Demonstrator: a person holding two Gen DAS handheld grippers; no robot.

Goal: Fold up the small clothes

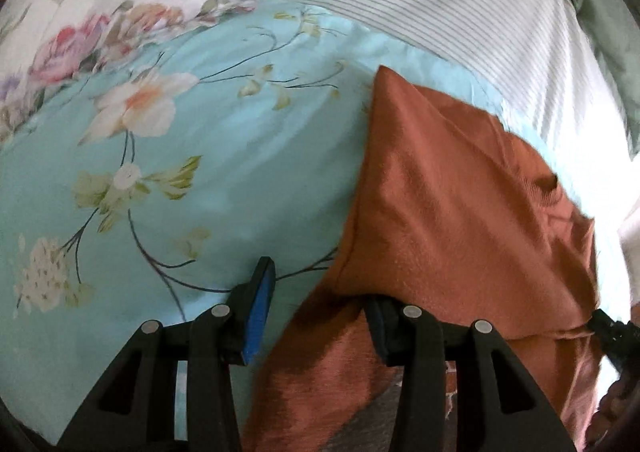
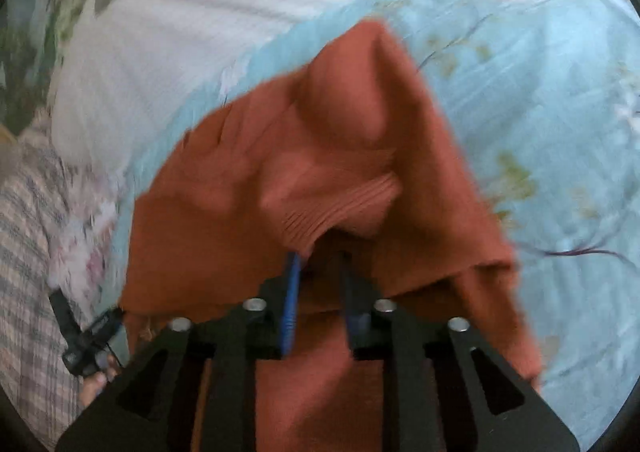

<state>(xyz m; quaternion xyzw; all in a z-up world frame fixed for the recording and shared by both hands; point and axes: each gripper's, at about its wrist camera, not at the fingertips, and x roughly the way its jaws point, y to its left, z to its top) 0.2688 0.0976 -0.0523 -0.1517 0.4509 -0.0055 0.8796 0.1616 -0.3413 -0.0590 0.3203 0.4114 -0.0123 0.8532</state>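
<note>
You are working over the bed, on its light blue flowered sheet, with a white striped pillow lying behind. The shirt, a rust-orange one, is lying on this sheet, partly lifted and bunched, and you are in the middle of bringing one part of it over the rest.

Your left gripper is standing half open at the near edge of the shirt. The cloth is covering its right finger, but the blue pad of the other finger is bare and apart from it, so I judge nothing is pinched there.

Your right gripper is pushing into the ribbed collar. Its jaws are narrow and the cloth is sitting between them, but the picture is blurred and I cannot tell if the pads are really pressing.

To do this step well, you are better closing fully on one layer of the collar before lifting. Then carry it low and flat, and let the left gripper hold the near edge down, so the fold is landing straight.
</note>
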